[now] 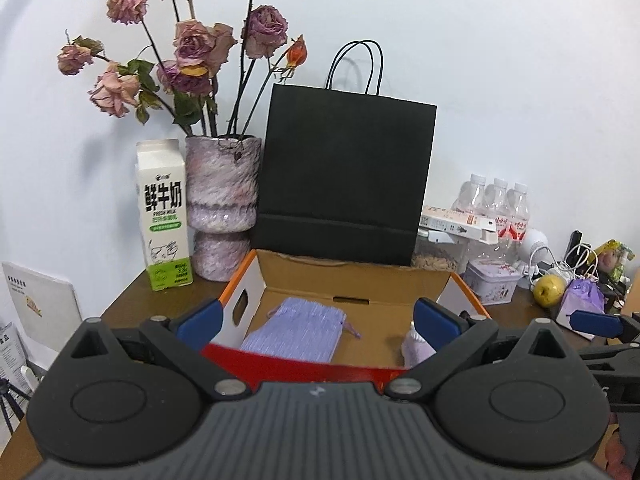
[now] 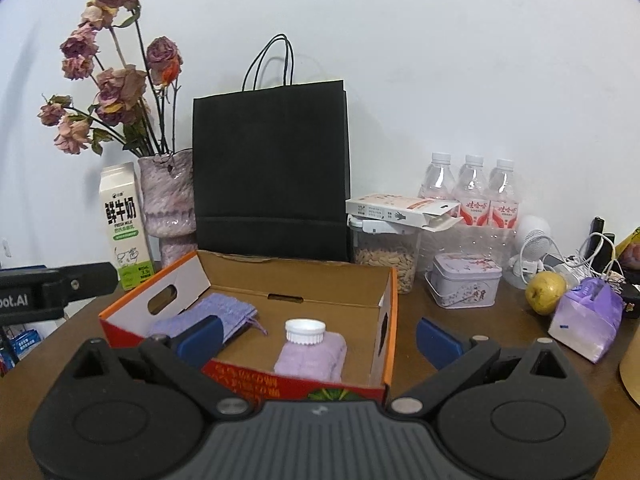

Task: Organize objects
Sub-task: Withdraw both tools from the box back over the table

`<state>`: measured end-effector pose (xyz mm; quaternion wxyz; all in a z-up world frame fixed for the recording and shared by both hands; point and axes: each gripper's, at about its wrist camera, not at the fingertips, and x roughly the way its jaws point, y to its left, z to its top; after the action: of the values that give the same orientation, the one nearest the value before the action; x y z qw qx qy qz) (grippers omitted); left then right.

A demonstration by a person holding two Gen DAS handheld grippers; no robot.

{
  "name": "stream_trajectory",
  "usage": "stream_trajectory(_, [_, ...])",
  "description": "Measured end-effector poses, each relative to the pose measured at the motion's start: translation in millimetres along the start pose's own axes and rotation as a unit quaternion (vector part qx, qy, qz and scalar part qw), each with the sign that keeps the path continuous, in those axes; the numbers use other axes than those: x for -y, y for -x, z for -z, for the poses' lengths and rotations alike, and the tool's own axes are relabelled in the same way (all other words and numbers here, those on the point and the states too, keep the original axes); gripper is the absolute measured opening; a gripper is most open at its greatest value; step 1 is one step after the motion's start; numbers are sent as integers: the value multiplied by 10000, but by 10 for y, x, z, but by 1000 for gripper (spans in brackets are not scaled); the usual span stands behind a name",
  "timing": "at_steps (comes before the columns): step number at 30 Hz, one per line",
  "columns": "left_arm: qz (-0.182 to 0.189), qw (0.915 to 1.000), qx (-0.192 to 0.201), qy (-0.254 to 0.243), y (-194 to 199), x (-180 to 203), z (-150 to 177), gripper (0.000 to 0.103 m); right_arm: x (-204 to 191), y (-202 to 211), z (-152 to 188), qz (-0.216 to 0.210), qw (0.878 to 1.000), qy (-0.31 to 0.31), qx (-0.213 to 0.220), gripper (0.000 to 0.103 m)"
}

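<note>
An open cardboard box (image 1: 352, 280) (image 2: 320, 286) with orange edges sits on the brown table. Inside lie a lilac knitted pouch (image 1: 296, 334) (image 2: 224, 316) on the left and a lilac-wrapped bottle with a white cap (image 2: 310, 350) (image 1: 416, 346) on the right. My left gripper (image 1: 318, 322) hovers open in front of the box, nothing between its blue fingers. My right gripper (image 2: 318, 336) is open too, its fingers straddling the box's near right corner. A purple tissue pack (image 2: 588, 320) (image 1: 582, 300) and a yellow pear (image 2: 546, 292) (image 1: 550, 290) rest to the right.
Behind the box stand a black paper bag (image 1: 344, 184) (image 2: 272, 176), a vase of dried roses (image 1: 222, 204), and a milk carton (image 1: 164, 216) (image 2: 124, 228). Water bottles (image 2: 472, 192), a seed jar (image 2: 386, 260), a floral tin (image 2: 464, 284) and cables crowd the right.
</note>
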<state>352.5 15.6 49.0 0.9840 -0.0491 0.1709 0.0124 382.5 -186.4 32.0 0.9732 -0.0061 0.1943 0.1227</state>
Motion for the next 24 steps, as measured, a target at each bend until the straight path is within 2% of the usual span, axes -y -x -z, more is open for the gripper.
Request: stream_trajectory(24, [-19,9996,-151,-232,787,-163,384,103,-210,776,406,-22,9999,120,-107,103])
